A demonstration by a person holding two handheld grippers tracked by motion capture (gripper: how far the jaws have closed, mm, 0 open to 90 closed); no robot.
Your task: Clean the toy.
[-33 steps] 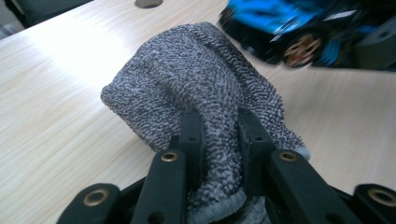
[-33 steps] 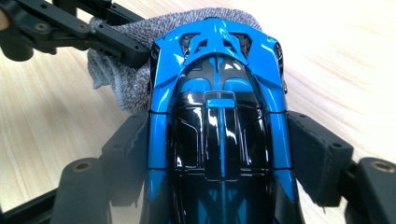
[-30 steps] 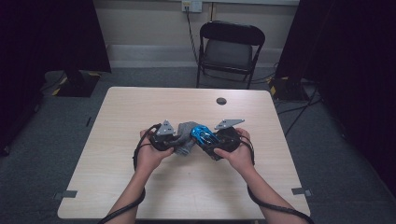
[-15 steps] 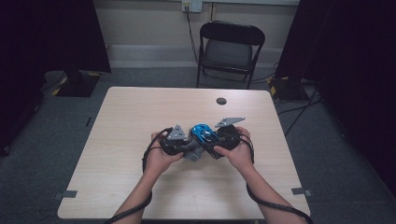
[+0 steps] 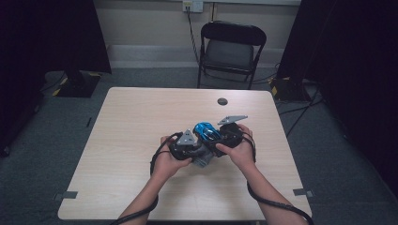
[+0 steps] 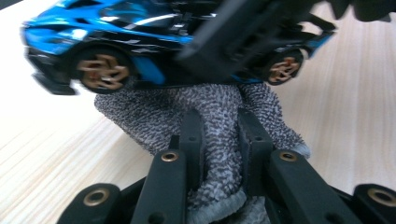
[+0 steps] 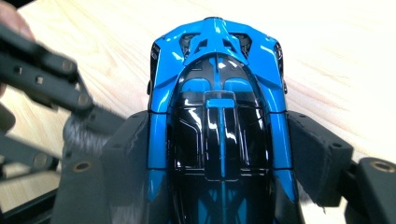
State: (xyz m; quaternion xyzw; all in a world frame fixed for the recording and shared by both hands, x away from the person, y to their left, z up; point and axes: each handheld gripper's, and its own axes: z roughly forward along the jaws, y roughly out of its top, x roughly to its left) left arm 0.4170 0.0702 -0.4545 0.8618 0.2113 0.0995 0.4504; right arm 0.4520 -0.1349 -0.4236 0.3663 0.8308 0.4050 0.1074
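The right gripper [image 5: 220, 140] clamps a blue toy car [image 5: 207, 131] mid-table [image 5: 141, 112]; the left gripper [image 5: 199, 152] pinches a grey cloth [image 6: 205, 116] against its underside. Bare table surrounds them, edges well away.

the toy car [image 7: 219, 121] is glossy bright blue with black panels and a blue stripe down its black roof; its wheels [image 6: 102, 71] are coppery gold in black tyres. the cloth [image 6: 219, 121] is speckled grey and white. the jaws are matt black. the table [image 5: 141, 122] is pale wood grain.
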